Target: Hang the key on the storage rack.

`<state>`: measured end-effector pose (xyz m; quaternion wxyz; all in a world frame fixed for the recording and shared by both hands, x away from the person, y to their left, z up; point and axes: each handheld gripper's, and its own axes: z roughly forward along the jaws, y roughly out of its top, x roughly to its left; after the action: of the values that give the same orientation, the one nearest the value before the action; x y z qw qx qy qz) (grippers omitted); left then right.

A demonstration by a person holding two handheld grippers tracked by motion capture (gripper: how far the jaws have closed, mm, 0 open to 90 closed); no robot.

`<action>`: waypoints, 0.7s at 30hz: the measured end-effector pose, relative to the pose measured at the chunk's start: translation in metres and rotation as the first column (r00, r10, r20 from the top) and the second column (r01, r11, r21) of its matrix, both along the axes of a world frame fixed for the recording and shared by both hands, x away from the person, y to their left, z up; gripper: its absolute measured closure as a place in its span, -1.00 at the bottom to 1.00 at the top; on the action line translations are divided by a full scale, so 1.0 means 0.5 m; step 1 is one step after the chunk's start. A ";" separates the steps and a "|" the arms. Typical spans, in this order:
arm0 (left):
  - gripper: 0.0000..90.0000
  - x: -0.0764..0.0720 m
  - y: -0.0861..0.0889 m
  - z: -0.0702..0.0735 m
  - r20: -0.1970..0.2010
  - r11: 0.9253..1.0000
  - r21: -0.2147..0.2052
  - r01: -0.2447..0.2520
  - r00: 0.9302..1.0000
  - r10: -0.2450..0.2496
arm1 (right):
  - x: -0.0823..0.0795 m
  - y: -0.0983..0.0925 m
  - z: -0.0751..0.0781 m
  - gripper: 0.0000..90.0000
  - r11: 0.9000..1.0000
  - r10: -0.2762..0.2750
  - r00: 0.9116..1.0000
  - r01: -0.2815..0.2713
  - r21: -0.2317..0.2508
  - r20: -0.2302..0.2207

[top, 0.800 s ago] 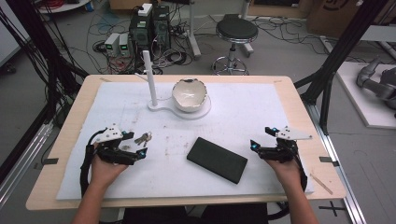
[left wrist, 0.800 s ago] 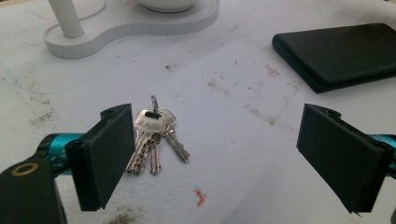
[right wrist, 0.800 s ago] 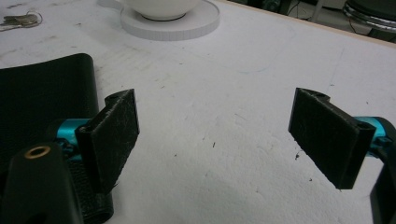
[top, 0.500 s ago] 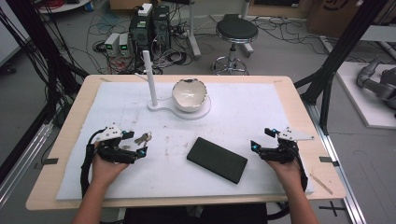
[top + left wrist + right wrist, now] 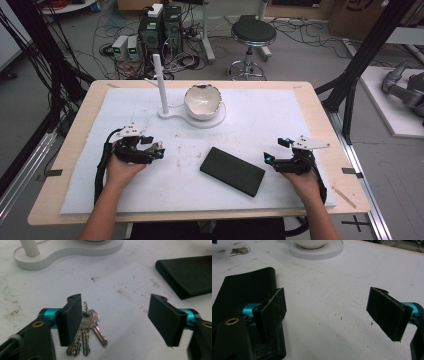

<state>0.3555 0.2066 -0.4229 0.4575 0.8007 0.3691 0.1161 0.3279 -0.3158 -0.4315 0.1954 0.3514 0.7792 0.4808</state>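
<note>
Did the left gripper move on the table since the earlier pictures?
No. In the high view the left gripper lies in the same place, left of the black case and below the white stand, as before.

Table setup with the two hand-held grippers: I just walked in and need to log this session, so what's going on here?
A person sits at the white-padded table with a gripper in each hand. The left gripper stands open over a bunch of silver metal keys, which lie on the pad beside one jaw, not gripped. The right gripper is open too, resting next to a flat black leather case. A white bowl sits on a white stand with an upright post farther back.
</note>
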 end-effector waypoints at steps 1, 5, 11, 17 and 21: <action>-0.19 0.013 0.000 -0.004 -0.014 1.000 -0.010 -0.014 1.000 0.014 | -0.001 -0.001 0.001 -0.63 1.000 0.004 1.000 -0.004 0.001 -0.001; 0.10 0.028 0.013 -0.017 -0.041 0.997 -0.015 -0.069 0.997 0.069 | -0.006 -0.007 0.004 -0.63 1.000 -0.003 1.000 0.003 0.007 0.008; 0.43 0.033 0.015 -0.021 -0.036 0.998 -0.016 -0.067 0.997 0.067 | -0.010 -0.019 0.014 -0.63 0.998 -0.039 0.998 0.037 0.042 0.056; 0.56 0.040 0.010 -0.031 -0.049 0.996 0.023 -0.082 0.995 0.083 | -0.009 -0.020 0.011 -0.63 0.998 -0.048 0.998 0.047 0.029 0.048; 0.73 0.043 0.007 -0.035 -0.046 0.996 0.028 -0.086 0.995 0.087 | -0.011 -0.017 0.012 -0.63 0.998 -0.051 0.997 0.050 0.022 0.054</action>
<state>0.3768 0.2101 -0.4402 0.4327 0.7923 0.4125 0.1219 0.3223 -0.3240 -0.4253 0.2249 0.3599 0.7594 0.4931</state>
